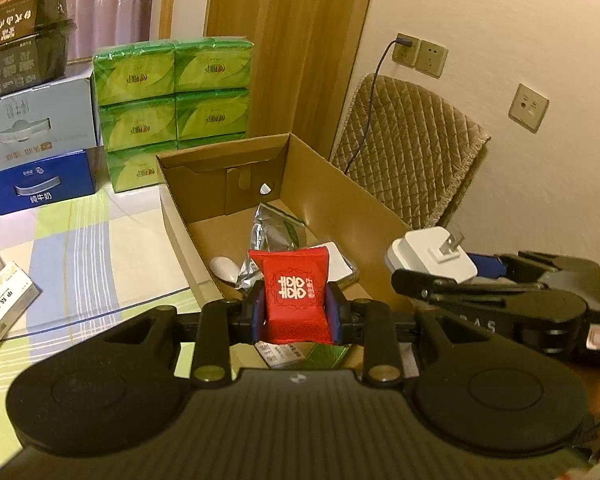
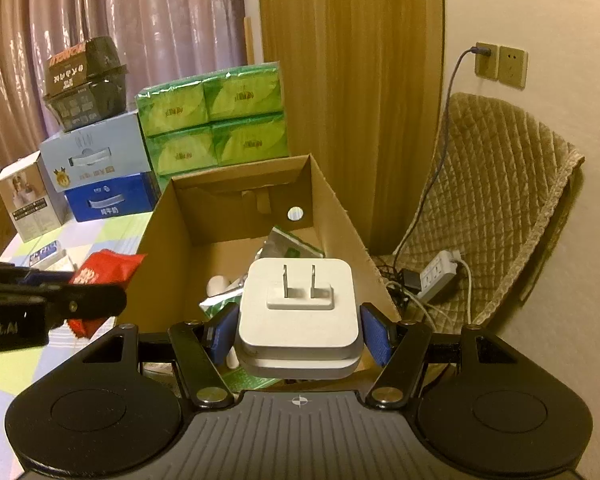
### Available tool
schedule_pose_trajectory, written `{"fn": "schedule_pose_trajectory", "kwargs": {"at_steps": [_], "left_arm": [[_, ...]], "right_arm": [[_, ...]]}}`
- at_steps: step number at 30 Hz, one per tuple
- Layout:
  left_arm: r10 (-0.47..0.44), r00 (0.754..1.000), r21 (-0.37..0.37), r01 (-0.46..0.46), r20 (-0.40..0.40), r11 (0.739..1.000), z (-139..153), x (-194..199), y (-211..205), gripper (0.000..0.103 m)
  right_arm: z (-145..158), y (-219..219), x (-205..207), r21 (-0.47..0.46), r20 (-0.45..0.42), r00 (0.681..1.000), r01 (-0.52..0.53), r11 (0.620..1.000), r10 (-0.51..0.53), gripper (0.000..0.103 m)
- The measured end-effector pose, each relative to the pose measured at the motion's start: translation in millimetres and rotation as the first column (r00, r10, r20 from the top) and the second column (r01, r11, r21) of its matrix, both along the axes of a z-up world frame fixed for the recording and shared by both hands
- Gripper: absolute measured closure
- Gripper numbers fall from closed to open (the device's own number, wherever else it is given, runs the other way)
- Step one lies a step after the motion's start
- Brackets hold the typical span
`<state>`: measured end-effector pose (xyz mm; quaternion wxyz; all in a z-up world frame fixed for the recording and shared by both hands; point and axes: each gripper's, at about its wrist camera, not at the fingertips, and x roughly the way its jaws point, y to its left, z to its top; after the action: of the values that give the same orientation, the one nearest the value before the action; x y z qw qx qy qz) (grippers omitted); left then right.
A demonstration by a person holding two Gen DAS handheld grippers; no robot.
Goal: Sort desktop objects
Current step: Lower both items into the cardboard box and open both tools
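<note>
Sorting looks midway: your left gripper [image 1: 296, 312] clamps a red packet [image 1: 296, 292] and your right gripper [image 2: 298, 334] a white plug adapter [image 2: 298, 308] over the cardboard box [image 1: 340, 200] (mouse [image 1: 225, 269] and foil pouch [image 1: 274, 232] already inside), medicine boxes [image 1: 4, 304] left on the table.

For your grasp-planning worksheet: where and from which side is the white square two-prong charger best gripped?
Grip the white square charger across its flat opposite side walls, approaching from behind the prongs, as the right gripper does. Parallel sides suit flat pads; the prong face stays clear.

Six green tissue packs [image 1: 172, 108]; two wall sockets [image 2: 500, 65].
</note>
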<state>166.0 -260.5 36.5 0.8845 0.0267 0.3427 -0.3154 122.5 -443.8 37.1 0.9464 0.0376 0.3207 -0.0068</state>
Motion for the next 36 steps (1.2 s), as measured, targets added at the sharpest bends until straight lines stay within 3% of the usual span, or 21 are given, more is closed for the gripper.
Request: {"fn": "schedule_pose_trajectory", "kwargs": {"at_steps": [10, 11, 13, 29, 30, 33, 36], "left_arm": [[0.01, 0.999, -0.033, -0.011, -0.032, 0.999, -7, 18, -9, 0.077], [0.013, 0.999, -0.047, -0.015, -0.034, 0.999, -8, 21, -9, 0.074], [0.015, 0.999, -0.064, -0.018, -0.047, 0.998, -12, 25, -9, 0.051], [0.171, 0.984, -0.082, -0.175, -0.055, 0.981, -22, 6, 64, 0.05], [0.177, 0.983, -0.08, -0.181, -0.055, 0.98, -23, 5, 69, 0.05], [0.195, 0.98, -0.07, -0.198, -0.05, 0.978, -23, 1, 80, 0.044], [0.211, 0.976, -0.061, -0.214, -0.044, 0.975, -24, -4, 91, 0.04]], "right_arm": [[1, -5, 9, -0.004, 0.003, 1.0, 0.011, 1.0, -0.011, 0.041], [1, -6, 9, -0.005, 0.003, 1.0, 0.012, 1.0, -0.012, 0.041], [1, -6, 10, -0.004, 0.003, 1.0, 0.015, 1.0, -0.015, 0.041], [1, 8, 36, 0.047, 0.015, 0.999, -0.042, 0.998, 0.041, 0.041], [3, 9, 40, 0.058, 0.031, 0.998, -0.06, 0.997, 0.058, 0.04], [12, 12, 50, 0.055, 0.061, 0.996, -0.062, 0.997, 0.058, 0.023], [17, 11, 46, 0.08, 0.078, 0.996, -0.051, 0.996, 0.045, 0.022]]}}
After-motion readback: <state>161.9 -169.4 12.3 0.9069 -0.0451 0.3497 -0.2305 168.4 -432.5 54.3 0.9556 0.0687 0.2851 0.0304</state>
